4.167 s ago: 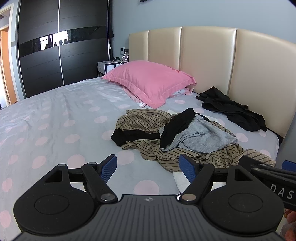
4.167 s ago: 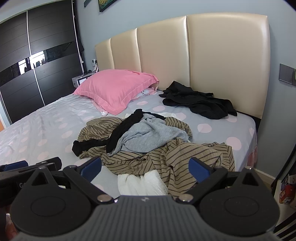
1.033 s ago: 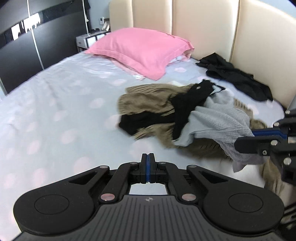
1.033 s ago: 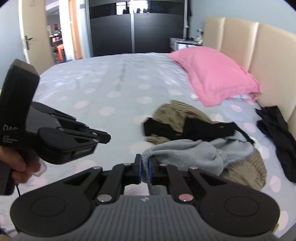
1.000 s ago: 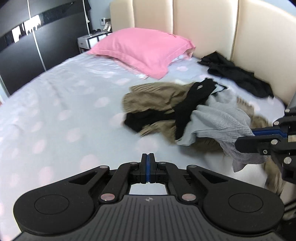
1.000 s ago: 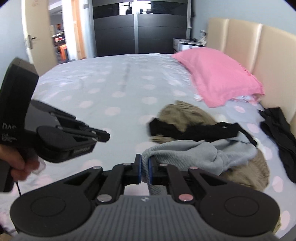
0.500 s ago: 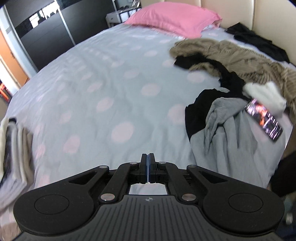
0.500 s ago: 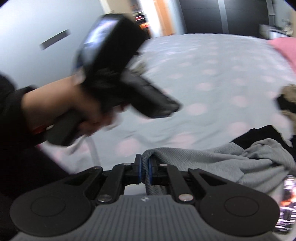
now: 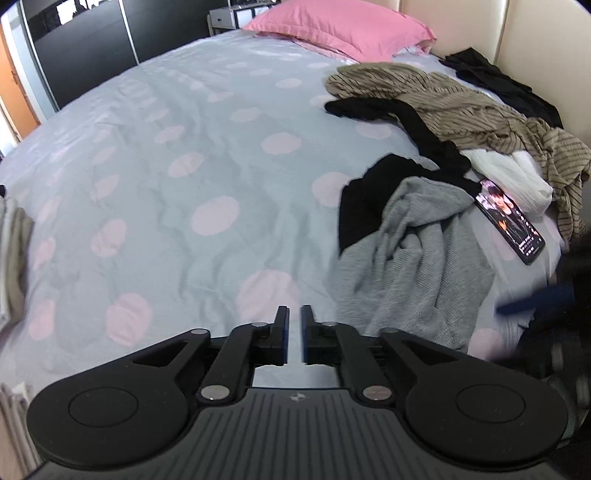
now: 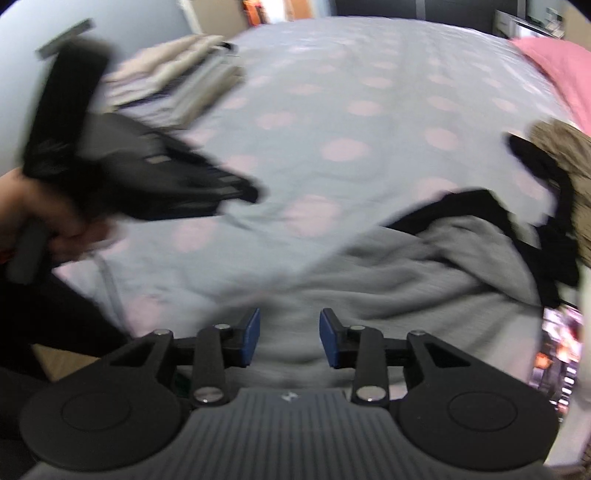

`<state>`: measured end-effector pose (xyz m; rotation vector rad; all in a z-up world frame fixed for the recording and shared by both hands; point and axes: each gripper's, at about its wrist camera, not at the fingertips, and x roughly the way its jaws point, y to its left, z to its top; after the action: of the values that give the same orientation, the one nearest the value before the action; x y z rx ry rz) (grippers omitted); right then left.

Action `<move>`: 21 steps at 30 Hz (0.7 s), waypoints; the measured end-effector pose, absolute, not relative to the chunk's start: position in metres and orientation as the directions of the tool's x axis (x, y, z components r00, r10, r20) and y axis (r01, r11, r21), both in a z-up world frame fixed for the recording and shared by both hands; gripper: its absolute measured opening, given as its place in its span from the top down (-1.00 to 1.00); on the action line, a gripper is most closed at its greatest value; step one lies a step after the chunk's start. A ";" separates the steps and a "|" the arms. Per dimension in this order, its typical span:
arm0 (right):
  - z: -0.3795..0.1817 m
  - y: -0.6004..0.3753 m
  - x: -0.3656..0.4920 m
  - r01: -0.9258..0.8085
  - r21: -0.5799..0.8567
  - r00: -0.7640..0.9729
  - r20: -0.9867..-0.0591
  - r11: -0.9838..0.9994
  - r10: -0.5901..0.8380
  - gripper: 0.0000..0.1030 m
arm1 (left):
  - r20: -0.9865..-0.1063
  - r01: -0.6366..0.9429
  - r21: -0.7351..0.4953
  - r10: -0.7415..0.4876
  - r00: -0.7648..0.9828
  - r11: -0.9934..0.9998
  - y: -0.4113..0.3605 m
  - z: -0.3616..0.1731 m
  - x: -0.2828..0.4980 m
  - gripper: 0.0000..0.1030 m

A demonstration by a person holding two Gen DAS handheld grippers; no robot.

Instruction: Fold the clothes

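Note:
A grey knit garment (image 9: 417,258) lies crumpled near the front right of the bed, with a black garment (image 9: 365,199) partly under it. In the right wrist view the grey garment (image 10: 406,280) lies just beyond my right gripper (image 10: 290,338), which is open and empty over its near edge. My left gripper (image 9: 293,334) hovers over the bedsheet left of the grey garment, its jaws slightly apart and empty. It also shows, blurred, in the right wrist view (image 10: 236,188).
A striped brown garment (image 9: 443,96), a white garment (image 9: 513,177) and a phone (image 9: 511,225) lie at the right. A pink pillow (image 9: 343,26) and black clothes (image 9: 495,81) are by the headboard. Folded clothes (image 10: 177,77) are stacked at the bed's far corner.
My right gripper has opened and let go of the grey garment, which now lies on the bed. My left gripper has opened slightly from shut.

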<state>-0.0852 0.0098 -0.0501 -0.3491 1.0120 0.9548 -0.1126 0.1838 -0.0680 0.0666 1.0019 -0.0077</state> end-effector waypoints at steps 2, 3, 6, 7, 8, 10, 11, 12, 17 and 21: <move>-0.060 0.002 -0.061 -0.782 0.101 0.244 -0.859 0.615 0.451 0.01 | -0.852 0.037 0.047 0.021 0.523 0.998 0.185 -0.075 -0.108 0.64; -0.064 -0.003 -0.050 -0.771 0.055 0.278 -0.868 0.635 0.412 -0.03 | -0.857 0.036 0.045 0.020 0.515 0.998 0.186 -0.078 -0.106 0.59; -0.077 -0.014 -0.013 -0.732 -0.060 0.356 -0.883 0.679 0.307 -0.08 | -0.871 0.035 0.037 0.015 0.492 0.999 0.188 -0.089 -0.100 0.45; -0.081 -0.017 -0.001 -0.723 -0.079 0.368 -0.885 0.686 0.286 -0.12 | -0.875 0.035 0.034 0.013 0.484 0.999 0.188 -0.092 -0.098 0.43; -0.084 -0.019 0.010 -0.719 -0.092 0.373 -0.887 0.689 0.272 -0.20 | -0.880 0.034 0.032 0.011 0.476 0.999 0.189 -0.095 -0.096 0.43; -0.090 -0.023 0.027 -0.735 -0.116 0.377 -0.889 0.668 0.261 -0.33 | -0.888 0.034 0.026 0.008 0.459 0.999 0.190 -0.102 -0.092 0.43; -0.094 -0.020 0.032 -0.748 -0.137 0.385 -0.887 0.649 0.257 -0.36 | -0.892 0.033 0.024 0.006 0.451 0.999 0.191 -0.106 -0.090 0.43; -0.097 -0.018 0.037 -0.761 -0.158 0.393 -0.884 0.630 0.253 -0.38 | -0.896 0.033 0.022 0.005 0.443 0.999 0.191 -0.109 -0.087 0.43; -0.118 -0.003 0.061 -0.801 -0.174 0.381 -0.886 0.573 0.264 -0.47 | -0.912 0.042 0.016 -0.002 0.410 0.999 0.191 -0.121 -0.078 0.43; -0.133 0.008 0.078 -0.798 -0.121 0.334 -0.904 0.590 0.266 -0.47 | -0.916 0.041 0.005 -0.012 0.401 0.999 0.190 -0.123 -0.072 0.40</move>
<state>0.0775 0.0084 -0.1329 -0.6288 1.0004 0.7570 -0.0716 0.1901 -0.1229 0.0280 1.1573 -0.0333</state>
